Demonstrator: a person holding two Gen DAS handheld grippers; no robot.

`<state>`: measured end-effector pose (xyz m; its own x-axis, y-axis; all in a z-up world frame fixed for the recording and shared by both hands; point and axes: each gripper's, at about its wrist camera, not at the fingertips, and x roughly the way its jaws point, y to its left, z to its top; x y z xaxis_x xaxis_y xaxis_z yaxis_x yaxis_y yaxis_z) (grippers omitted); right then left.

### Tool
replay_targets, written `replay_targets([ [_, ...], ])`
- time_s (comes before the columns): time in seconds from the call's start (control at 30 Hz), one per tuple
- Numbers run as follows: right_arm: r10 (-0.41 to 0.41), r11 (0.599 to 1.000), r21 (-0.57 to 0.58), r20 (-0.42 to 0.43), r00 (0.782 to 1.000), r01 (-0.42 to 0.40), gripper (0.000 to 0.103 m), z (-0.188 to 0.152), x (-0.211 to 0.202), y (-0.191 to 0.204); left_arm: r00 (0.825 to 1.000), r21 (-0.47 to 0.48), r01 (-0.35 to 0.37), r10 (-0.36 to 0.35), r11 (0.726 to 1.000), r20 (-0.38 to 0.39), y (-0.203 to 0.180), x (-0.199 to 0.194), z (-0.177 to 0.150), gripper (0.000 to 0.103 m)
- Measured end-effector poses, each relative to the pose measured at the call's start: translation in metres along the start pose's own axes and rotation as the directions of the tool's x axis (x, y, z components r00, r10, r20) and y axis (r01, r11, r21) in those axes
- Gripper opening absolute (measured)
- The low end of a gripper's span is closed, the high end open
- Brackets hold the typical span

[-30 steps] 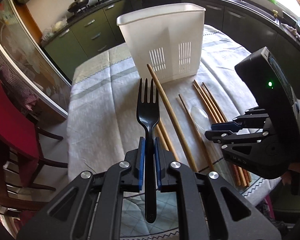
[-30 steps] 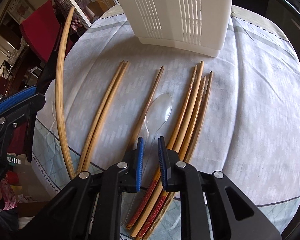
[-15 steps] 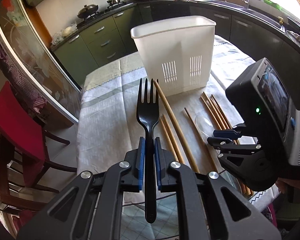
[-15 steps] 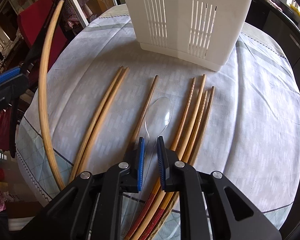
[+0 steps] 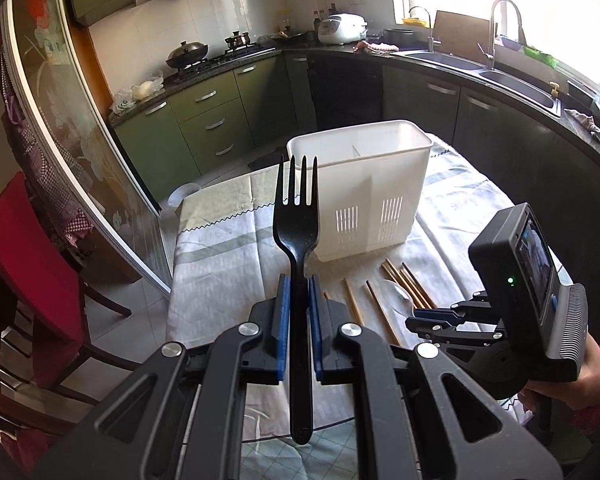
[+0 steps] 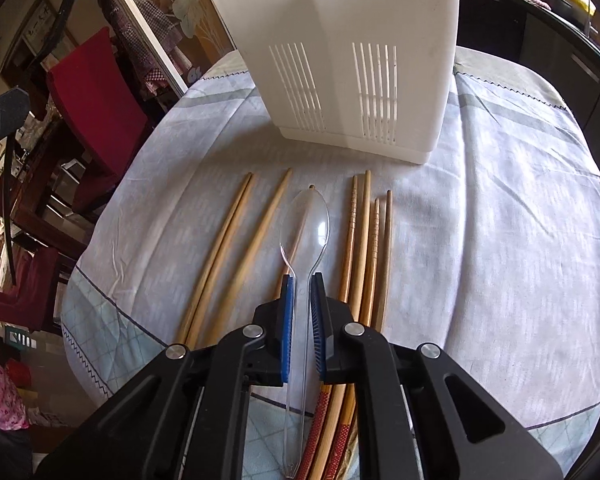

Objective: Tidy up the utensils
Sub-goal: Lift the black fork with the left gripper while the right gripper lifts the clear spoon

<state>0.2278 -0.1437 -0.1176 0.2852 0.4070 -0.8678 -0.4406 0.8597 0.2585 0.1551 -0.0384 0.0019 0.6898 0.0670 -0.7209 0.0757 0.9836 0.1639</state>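
Nearest to me, my left hand-held gripper (image 5: 298,308) is clamped on the handle of a black plastic fork (image 5: 296,216), tines pointing up and away, raised well above the desk (image 5: 220,256). My right hand-held gripper (image 6: 301,308) has its blue pads pressed against the neck of a clear plastic spoon (image 6: 307,220); the bowl points toward the caddy, and I cannot tell whether the spoon is lifted or lying on the cloth.

Just past the right gripper, the wooden chopsticks (image 6: 236,232) lie loose in a rough row on the tablecloth: I count about 7, some pale, some darker with red-patterned ends near me. None has been sorted yet.

Beyond them stands the white utensil caddy (image 5: 364,192), upright, slotted near its base, with a divider splitting it into 2 compartments. From the left view both look empty as far as I can see inside.

I judge the task barely begun: 2 pieces gripped, nothing delivered, all chopsticks left.
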Motion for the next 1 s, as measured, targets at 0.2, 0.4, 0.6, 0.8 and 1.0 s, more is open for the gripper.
replay_targets([
  [0.2,0.059,0.998,0.019,0.057,0.997,-0.060,0.010,-0.006,-0.023,-0.010,0.999,-0.025,0.038,-0.039,0.999,-0.005,0.007,-0.001,0.002,0.009],
  [0.4,0.107,0.993,0.023,0.142,0.984,-0.112,0.010,-0.008,-0.055,-0.011,0.997,-0.055,0.077,-0.075,0.996,0.028,0.013,-0.008,0.008,0.009],
  [0.6,0.138,0.990,-0.012,0.290,0.947,-0.141,0.010,-0.005,-0.108,-0.005,0.980,-0.111,0.150,-0.133,0.982,0.147,0.025,-0.021,0.041,0.009],
  [0.8,0.133,0.991,-0.032,0.420,0.898,-0.132,0.010,0.002,-0.154,-0.006,0.930,-0.123,0.184,-0.132,0.975,0.343,0.023,-0.017,0.093,0.009],
  [1.0,0.131,0.991,-0.029,0.465,0.875,-0.133,0.010,0.005,-0.175,-0.018,0.880,-0.155,0.237,-0.145,0.959,0.453,0.020,0.027,0.132,0.009],
])
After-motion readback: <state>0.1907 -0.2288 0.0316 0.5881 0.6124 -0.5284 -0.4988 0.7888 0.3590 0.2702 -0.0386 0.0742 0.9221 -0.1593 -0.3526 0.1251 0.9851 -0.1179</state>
